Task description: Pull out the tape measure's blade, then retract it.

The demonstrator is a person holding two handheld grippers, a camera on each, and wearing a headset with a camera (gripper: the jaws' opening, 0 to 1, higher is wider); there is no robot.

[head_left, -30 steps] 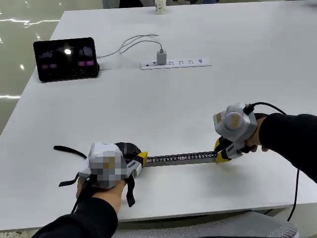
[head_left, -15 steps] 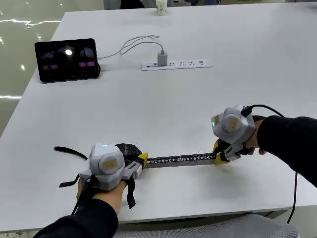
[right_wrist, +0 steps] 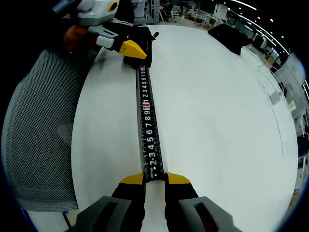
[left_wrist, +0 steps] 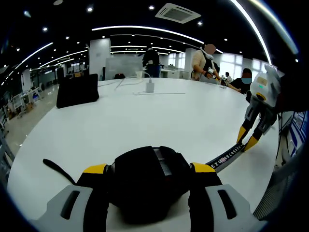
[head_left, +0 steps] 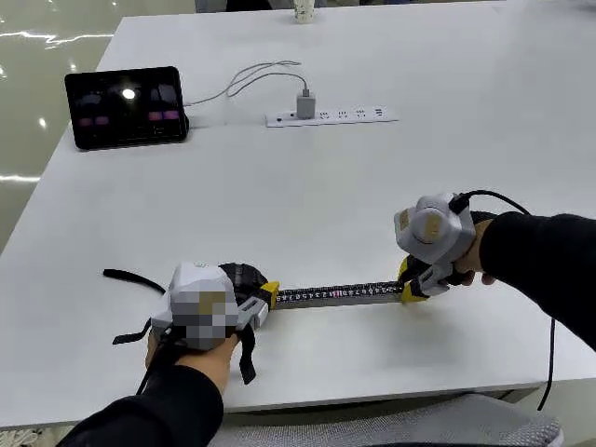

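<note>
The left gripper [head_left: 258, 302] is clamped on the black tape case [head_left: 244, 279] near the bench's [head_left: 391, 186] front edge, toward the left corner. The blade [head_left: 340, 296] lies drawn out flat to the right along that edge, its tip pinched between the closed jaws of the right gripper [head_left: 411, 291]. A tablet [head_left: 126, 107] stands near the far left corner.

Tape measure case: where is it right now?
In the head view the black tape measure case sits near the front edge of the table, held by the left gripper, its blade stretched to the right gripper.
</note>
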